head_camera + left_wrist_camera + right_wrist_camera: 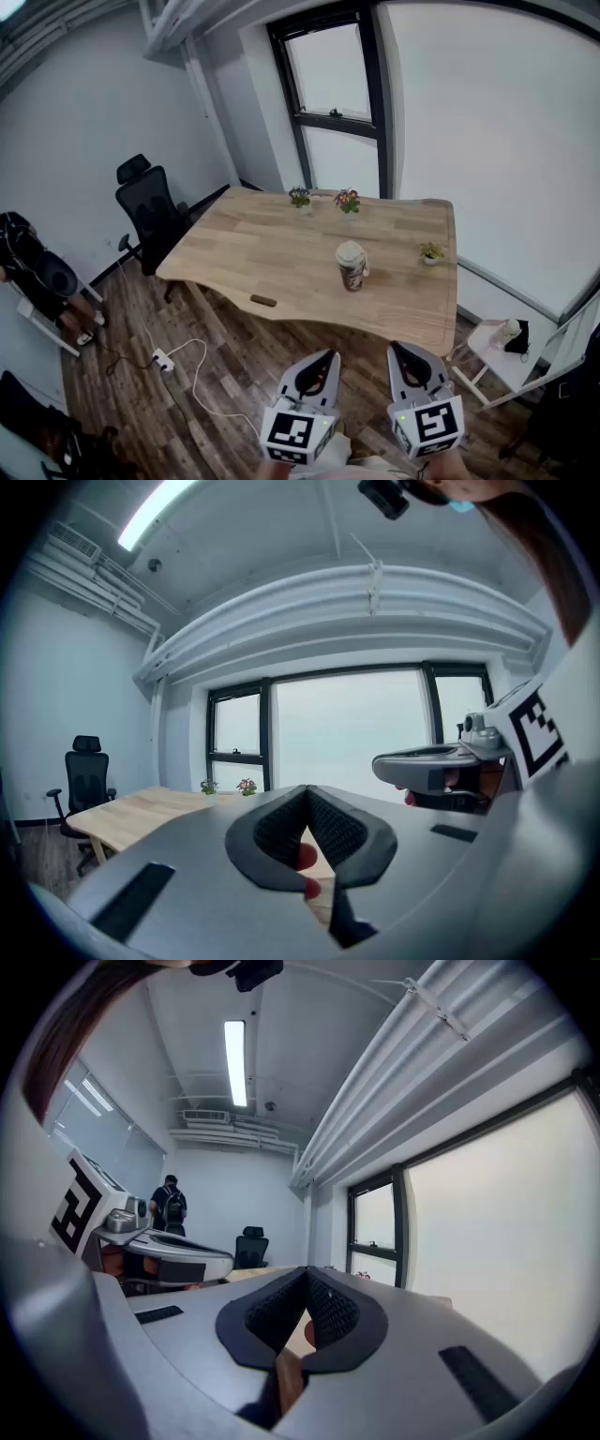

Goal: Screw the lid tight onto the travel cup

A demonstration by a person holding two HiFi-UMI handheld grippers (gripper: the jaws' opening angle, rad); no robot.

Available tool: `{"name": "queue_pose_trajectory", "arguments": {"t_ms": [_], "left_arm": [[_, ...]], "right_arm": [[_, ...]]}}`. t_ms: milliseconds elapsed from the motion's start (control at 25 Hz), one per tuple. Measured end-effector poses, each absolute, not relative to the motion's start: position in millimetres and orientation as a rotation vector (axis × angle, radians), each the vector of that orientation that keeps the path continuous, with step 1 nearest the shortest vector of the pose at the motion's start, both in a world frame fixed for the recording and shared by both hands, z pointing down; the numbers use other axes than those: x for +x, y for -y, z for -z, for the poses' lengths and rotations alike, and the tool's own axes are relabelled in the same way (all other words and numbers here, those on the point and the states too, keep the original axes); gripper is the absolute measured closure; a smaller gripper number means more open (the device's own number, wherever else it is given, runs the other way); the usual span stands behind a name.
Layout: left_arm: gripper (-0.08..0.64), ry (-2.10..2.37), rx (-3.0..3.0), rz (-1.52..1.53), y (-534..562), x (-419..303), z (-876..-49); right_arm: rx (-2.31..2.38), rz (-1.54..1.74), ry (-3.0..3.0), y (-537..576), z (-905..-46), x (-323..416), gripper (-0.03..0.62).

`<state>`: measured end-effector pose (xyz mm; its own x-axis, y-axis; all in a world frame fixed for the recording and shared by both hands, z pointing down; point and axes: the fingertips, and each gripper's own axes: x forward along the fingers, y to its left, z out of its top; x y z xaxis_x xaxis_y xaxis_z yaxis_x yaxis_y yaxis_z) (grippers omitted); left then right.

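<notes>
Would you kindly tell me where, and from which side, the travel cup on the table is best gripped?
Probably around the brown body of the travel cup, below its pale lid, coming level from the near side: it stands upright on the table, its round sides free.

The table (281, 253) is pale wood, matt, with a fine visible grain. On it the travel cup (352, 274) has a brown patterned body, and its lid (350, 250) looks like smooth cream plastic. The floor (234, 375) is darker wood plank with a faint sheen. The office chair (150, 211) is matt black, apparently cloth or mesh. The left gripper (328, 356) and right gripper (395, 349) have smooth, matt grey plastic shells; their jaws carry black pads (337, 832) with a fine ribbed, rubbery-looking texture. The window frame (375, 103) is dark and smooth, seemingly metal.
</notes>
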<state>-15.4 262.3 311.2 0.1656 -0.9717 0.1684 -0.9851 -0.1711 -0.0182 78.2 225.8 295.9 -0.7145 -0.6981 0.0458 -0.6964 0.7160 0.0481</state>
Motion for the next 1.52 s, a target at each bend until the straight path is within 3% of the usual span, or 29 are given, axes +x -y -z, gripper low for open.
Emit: {"name": "queue_pose_trajectory", "arguments": {"t_ms": [520, 1520], "left_arm": [[0.558, 1.849, 2.311, -0.191, -217.9, -53.3, -322.0], [0.558, 1.607, 2.446, -0.180, -144.5, -124.9, -340.8]], "right_arm": [[1.139, -0.132, 2.874, -192.7, -305.6, 37.9, 0.594], [1.350, -0.142, 2.734, -120.6, -312.8, -34.2, 0.594]]}}
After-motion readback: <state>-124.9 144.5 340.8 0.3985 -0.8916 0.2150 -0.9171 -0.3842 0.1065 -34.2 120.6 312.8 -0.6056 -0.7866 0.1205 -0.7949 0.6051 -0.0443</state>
